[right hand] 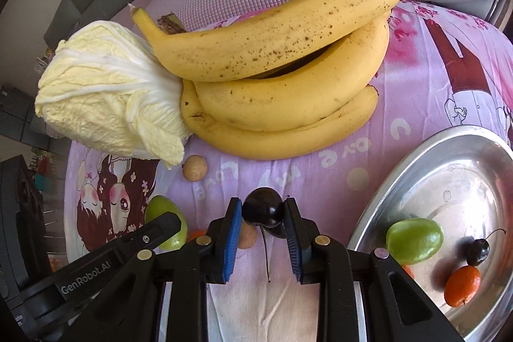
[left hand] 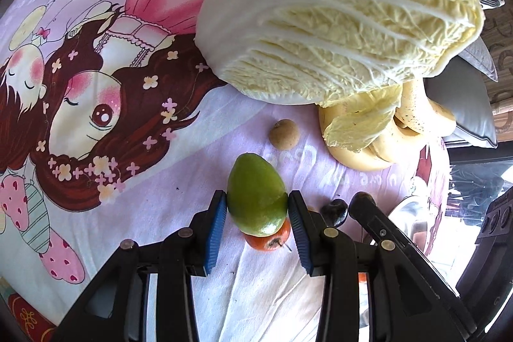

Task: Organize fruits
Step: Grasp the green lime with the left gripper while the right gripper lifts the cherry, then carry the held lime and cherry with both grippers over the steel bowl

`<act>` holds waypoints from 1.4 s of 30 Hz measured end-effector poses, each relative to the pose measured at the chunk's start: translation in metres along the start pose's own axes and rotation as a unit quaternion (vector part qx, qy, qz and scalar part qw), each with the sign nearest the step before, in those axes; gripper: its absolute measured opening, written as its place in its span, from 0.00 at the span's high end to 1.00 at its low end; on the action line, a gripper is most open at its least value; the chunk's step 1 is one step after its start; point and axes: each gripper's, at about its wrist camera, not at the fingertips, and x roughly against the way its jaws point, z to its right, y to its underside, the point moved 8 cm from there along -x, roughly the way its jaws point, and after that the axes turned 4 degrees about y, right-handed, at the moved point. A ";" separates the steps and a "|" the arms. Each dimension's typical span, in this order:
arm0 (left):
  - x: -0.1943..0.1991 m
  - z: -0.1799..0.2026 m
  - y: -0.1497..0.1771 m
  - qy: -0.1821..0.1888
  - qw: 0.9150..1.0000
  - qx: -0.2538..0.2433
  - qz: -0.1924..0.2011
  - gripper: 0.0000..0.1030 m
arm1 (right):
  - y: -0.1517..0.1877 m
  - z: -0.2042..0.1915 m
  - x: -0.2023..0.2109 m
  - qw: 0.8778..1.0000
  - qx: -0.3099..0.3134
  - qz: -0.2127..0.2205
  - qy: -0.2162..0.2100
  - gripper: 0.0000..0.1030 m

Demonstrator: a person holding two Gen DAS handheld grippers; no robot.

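My left gripper (left hand: 257, 207) is shut on a green mango-like fruit (left hand: 256, 193), held just above a small orange fruit (left hand: 269, 237) on the cloth. My right gripper (right hand: 263, 215) is shut on a dark cherry (right hand: 264, 210), its stem hanging down; the cherry also shows in the left wrist view (left hand: 335, 210). A silver tray (right hand: 465, 169) at the right holds a green fruit (right hand: 414, 240), a cherry (right hand: 477, 250) and an orange fruit (right hand: 462, 286). The left gripper's green fruit shows in the right wrist view (right hand: 166, 221).
A napa cabbage (left hand: 340, 21) and a banana bunch (right hand: 279, 79) lie at the back on the pink cartoon cloth (left hand: 112, 85). A tan longan (left hand: 283, 133) sits in front of them; another (right hand: 247, 237) lies behind my right fingers. Cushions and a sofa are behind.
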 end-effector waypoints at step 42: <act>0.035 0.055 0.088 -0.032 0.999 -0.009 -0.007 0.60 | 0.058 0.074 0.076 0.999 -0.039 0.018 0.011 0.72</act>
